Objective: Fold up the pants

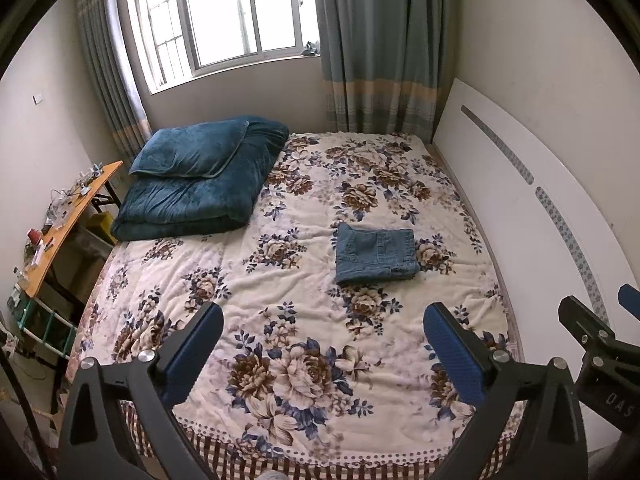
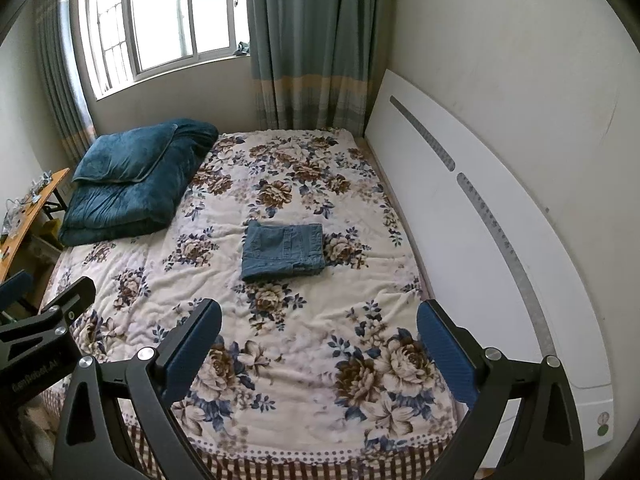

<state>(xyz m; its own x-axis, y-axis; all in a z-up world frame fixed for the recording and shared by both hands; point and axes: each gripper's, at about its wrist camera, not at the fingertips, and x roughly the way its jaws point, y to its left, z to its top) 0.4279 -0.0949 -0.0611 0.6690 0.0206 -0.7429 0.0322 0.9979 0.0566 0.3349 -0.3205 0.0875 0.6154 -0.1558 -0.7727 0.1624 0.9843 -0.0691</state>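
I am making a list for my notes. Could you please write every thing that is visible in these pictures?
folded pants: one, blue denim, on the bed, right of middle
bed cover: one, cream with brown and blue flowers, over the bed
folded quilt: one, dark teal, far left corner of the bed
pillow: one, dark teal, on the quilt
headboard: one, white, along the right wall
window: one, far wall
curtains: two, grey-blue, beside the window
side table: one, orange top, left of the bed, cluttered
left tongs: open, empty
right tongs: open, empty
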